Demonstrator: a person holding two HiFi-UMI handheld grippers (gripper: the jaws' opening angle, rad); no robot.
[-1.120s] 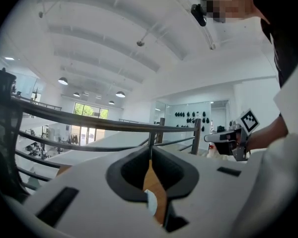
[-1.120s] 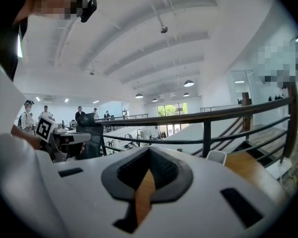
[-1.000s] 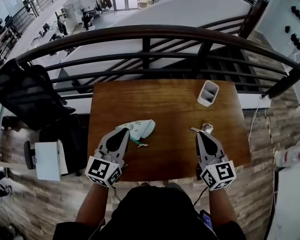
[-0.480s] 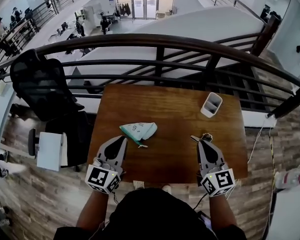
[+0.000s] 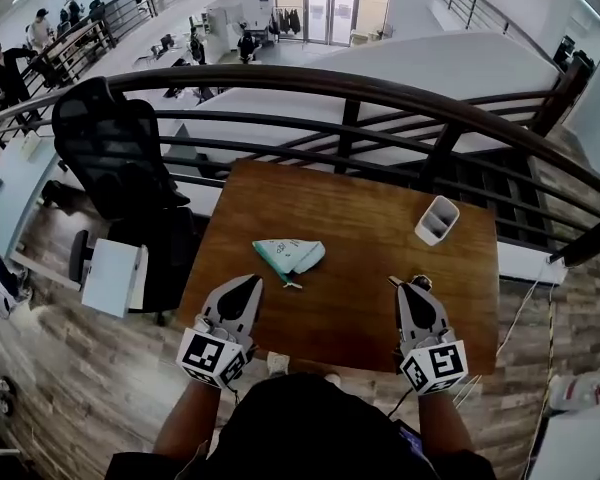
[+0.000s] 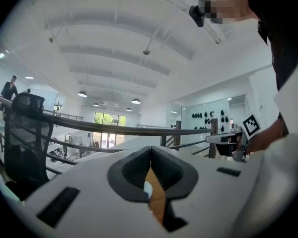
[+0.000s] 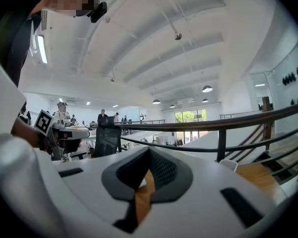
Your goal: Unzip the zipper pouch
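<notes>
left claw [image 5: 250, 284]: pads pressed together, nothing between them. A second ago its tip was right at the near-left edge of the zipper pouch [image 5: 290, 254]. It has since pulled back toward the near edge of the bench [image 5: 360, 208], so there's a clear gap between tip and pouch.

right claw [image 5: 412, 288]: also closed and empty. It's in the same spot as before, on the near-right part of the bench, with its tip just beside a small dark, shiny item [image 5: 418, 282] that I can't identify.

pouch: pale with green trim, lying flat on the bench left of middle. It's nearer the left claw than the right, and neither touches it. Its place on the bench matches the earlier frames. A thin pull [image 5: 291, 284] sticks out from its near side toward the person. Can't tell whether the zipper is open.

white cup [image 5: 437, 220]: far-right of the bench, well apart from both claws and the pouch, unmoved.

The head view has swung since a second ago: the black chair [image 5: 120, 153] now sits further into frame on the left, beside the bench and in front of the curved railing [image 5: 400, 96].
</notes>
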